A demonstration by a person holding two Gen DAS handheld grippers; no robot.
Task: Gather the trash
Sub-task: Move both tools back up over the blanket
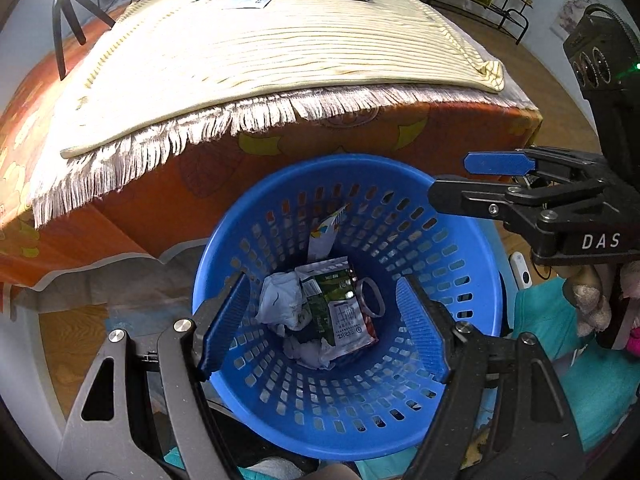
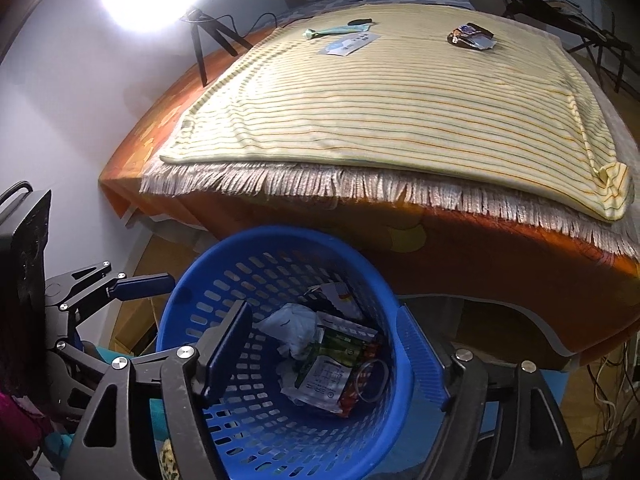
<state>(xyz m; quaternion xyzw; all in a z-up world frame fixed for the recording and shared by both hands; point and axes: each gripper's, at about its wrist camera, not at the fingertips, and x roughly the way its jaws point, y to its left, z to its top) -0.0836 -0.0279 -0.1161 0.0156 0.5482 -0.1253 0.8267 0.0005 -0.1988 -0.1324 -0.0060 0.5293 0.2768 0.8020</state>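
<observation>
Both grippers hang over the blue basket (image 1: 348,412) with jaws spread wide and nothing between the pads; the left gripper (image 1: 326,328) and the right gripper (image 2: 326,354) touch none of the trash; inside lie a crumpled tissue (image 1: 280,300), a green packet (image 1: 340,312) and a clear ring (image 1: 372,298); a dark wrapper (image 2: 472,37) sits far back on the striped blanket (image 2: 380,108).

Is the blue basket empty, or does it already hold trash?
Holding trash. The blue basket has crumpled white paper, a green wrapper and a clear ring on its bottom, well below the rim.
</observation>
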